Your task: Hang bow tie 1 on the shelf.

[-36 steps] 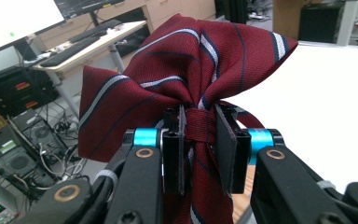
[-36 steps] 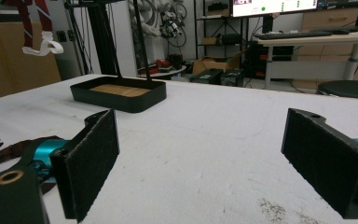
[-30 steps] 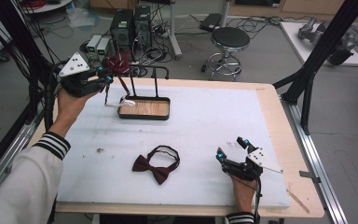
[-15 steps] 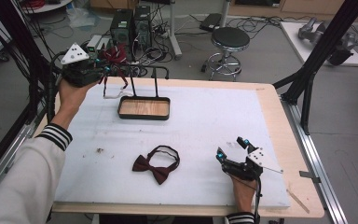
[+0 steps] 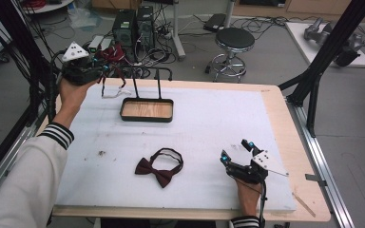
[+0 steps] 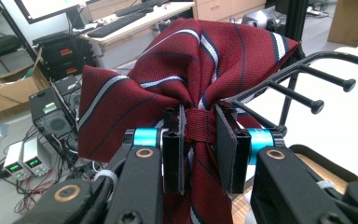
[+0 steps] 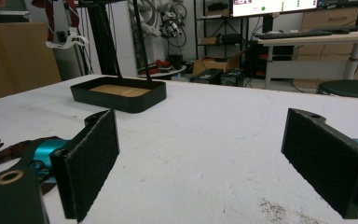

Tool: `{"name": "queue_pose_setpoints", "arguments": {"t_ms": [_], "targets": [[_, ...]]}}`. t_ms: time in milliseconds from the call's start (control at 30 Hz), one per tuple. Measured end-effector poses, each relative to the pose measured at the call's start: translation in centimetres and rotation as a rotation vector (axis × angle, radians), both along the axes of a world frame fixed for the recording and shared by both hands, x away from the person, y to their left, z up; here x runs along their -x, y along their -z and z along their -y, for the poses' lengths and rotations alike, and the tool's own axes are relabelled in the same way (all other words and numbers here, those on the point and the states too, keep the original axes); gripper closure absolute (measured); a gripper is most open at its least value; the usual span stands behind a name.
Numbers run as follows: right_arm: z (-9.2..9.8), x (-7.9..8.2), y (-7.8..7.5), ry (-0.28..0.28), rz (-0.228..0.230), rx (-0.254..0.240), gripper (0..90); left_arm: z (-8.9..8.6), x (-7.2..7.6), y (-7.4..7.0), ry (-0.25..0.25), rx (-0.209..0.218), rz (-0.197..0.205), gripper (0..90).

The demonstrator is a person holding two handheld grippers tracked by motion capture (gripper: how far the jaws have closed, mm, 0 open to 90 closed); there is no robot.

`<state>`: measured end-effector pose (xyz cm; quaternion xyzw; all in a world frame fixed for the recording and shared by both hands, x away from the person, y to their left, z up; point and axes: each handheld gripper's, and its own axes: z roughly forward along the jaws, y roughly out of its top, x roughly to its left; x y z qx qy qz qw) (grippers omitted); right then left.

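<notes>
We've got the left gripper (image 5: 105,72) raised off the bench (image 5: 266,123) at its far left corner, jaws narrow and clamped on the knot of a red striped bow tie (image 6: 186,74). In the left gripper view the pads (image 6: 226,144) pinch the centre band from both sides, fabric fanning out above & below. A white tag or strap end (image 5: 111,93) hangs under the tie in the high view, just left of the stand.

The stand (image 5: 147,110): dark tray w/ wood floor, thin black posts rising from its back, short pegs at top. It sits at the far side of the bench, left of centre. In the left gripper view the pegs (image 6: 326,93) are just right of the tie; we can't tell if they touch it.

A 2nd bow tie (image 5: 159,167), dark red w/ its neck strap looped, lies flat near the near edge of the bench, about mid-width, well apart from the stand.

Our right gripper (image 5: 235,152) rests low by the near right corner, jaws wide, nothing betw. them. In the right gripper view both pads (image 7: 93,158) hover just over the white bench top, tray ahead at the far side, 2nd tie's edge at lower left.
</notes>
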<state>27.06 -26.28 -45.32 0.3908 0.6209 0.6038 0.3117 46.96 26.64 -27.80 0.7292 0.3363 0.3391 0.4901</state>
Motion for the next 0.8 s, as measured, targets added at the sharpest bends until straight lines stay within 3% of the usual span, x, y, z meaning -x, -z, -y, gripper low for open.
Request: {"name": "queue_pose_setpoints", "arguments": {"t_ms": [433,733,800], "targets": [[0.0,0.0,0.0,0.005,-0.001,0.001,10.3,-0.3,-1.3,1.0,-0.040,0.000,-0.046,73.7],[0.0,0.0,0.0,0.002,-0.002,0.002,10.3,-0.3,-1.8,1.8,-0.067,-0.028,-0.081,73.7],[0.0,0.0,0.0,0.002,-0.003,0.001,10.3,-0.2,-1.8,2.0,-0.072,-0.056,-0.091,73.7]]}}
